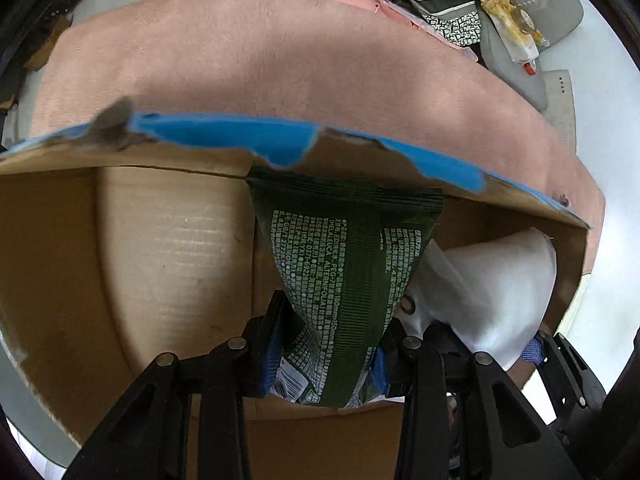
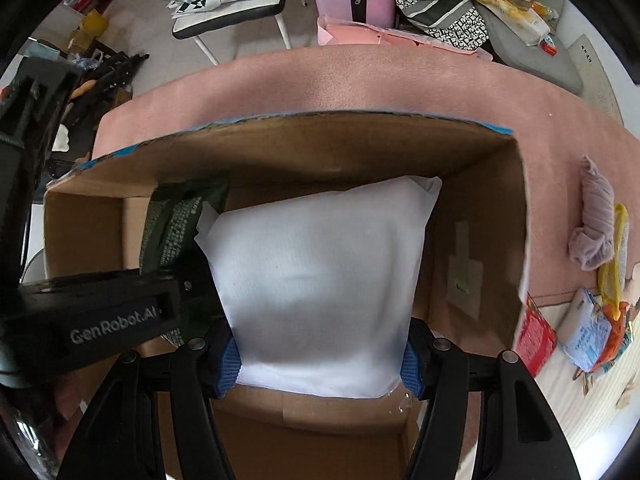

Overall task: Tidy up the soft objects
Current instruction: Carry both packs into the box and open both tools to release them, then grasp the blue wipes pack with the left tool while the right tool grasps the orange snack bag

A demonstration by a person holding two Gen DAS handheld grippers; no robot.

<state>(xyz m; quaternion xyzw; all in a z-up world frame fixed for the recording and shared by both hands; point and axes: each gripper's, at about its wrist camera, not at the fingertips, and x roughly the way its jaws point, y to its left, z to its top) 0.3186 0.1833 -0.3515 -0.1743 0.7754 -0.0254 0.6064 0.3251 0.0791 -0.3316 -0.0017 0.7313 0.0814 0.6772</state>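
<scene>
Reading "GenRobot.AI" on left gripper (image 2: 176, 280) holding green pack (image 2: 176, 216).

A pink cloth (image 2: 360, 80) is covering the bench (image 2: 592, 392), carrying an open cardboard box (image 2: 480, 208) and a rolled grey sock (image 2: 594, 224); red (image 2: 534, 336) and blue packets (image 2: 584, 332) are lying beside its edge.
</scene>
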